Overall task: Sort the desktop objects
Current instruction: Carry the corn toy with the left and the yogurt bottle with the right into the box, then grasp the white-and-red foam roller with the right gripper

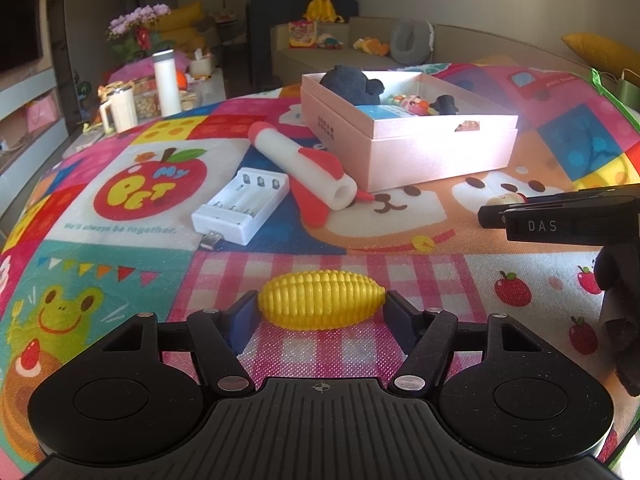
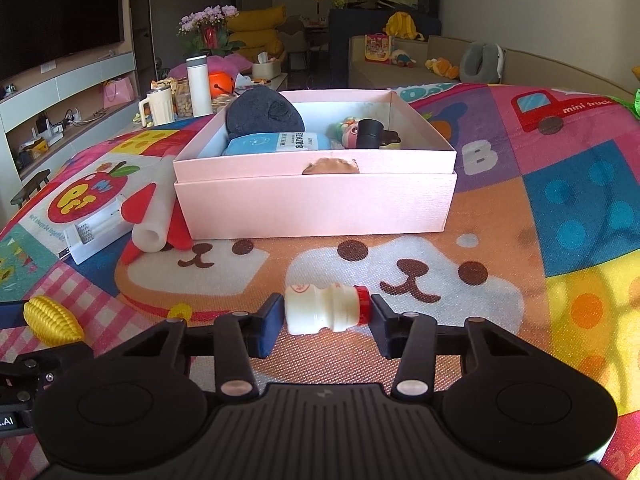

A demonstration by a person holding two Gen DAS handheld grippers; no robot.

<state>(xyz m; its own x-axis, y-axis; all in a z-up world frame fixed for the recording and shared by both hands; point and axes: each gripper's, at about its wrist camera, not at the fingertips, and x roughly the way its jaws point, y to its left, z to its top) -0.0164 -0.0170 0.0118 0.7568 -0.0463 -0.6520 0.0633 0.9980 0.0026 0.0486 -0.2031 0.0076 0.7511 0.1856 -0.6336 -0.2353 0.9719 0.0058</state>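
Left gripper (image 1: 322, 312) has its pads pinching the yellow toy corn (image 1: 321, 301) end to end, low on the pink checked patch of the play mat (image 1: 400, 248); right gripper (image 2: 325, 322) has its jaws closed in on the small drink bottle (image 2: 326, 309), lying sideways, red cap toward three o'clock, and the pads seem to press it, though the contact is hard to read; pink box (image 2: 316, 204) sits at twelve o'clock, already holding toys; foam rocket (image 1: 304, 168) and white battery charger (image 1: 241, 207) lie at eleven o'clock of the corn.
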